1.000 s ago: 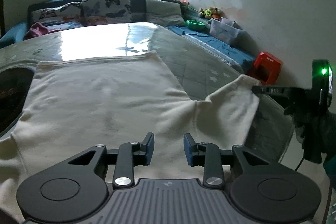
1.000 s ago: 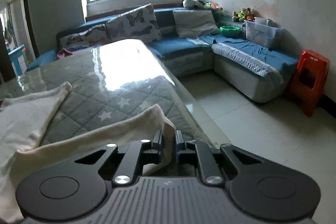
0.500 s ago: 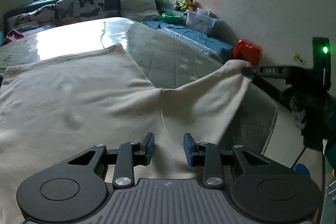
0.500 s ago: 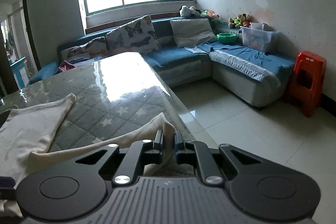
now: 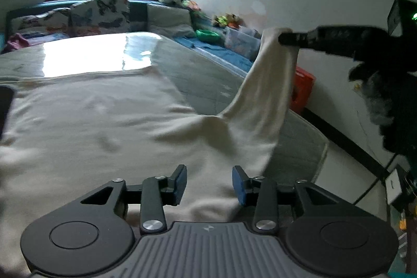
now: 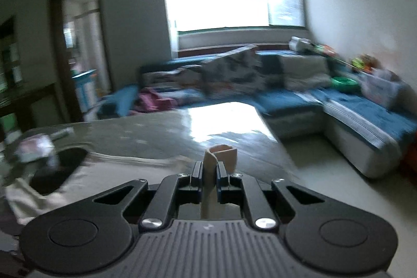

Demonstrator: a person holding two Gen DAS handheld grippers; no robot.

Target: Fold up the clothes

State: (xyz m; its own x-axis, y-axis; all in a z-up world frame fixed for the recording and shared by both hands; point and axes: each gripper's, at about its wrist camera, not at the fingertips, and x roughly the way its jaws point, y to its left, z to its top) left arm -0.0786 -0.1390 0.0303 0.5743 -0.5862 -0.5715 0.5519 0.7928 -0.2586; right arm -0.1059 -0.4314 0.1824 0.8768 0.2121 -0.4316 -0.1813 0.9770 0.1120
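Observation:
A cream garment (image 5: 99, 127) lies spread flat on the quilted table. Its right sleeve (image 5: 263, 100) rises off the table to the upper right. My right gripper (image 5: 282, 39) shows in the left wrist view, shut on the sleeve's end, well above the table. In the right wrist view the right gripper (image 6: 209, 168) is shut on the cream sleeve (image 6: 221, 155), whose folded tip sticks up between the fingers. My left gripper (image 5: 209, 184) is open and empty, low over the garment's near edge.
The table (image 5: 203, 69) has a glossy quilted grey cover; its right edge (image 5: 315, 137) drops to the floor. A red stool (image 5: 302, 87) stands beside it. A blue corner sofa (image 6: 338, 106) with cushions lies beyond. A dark opening (image 6: 57, 168) shows at the garment's left.
My right gripper has lifted the sleeve end high off the table and swung left, toward the garment's body. The left gripper stays open over the near edge.

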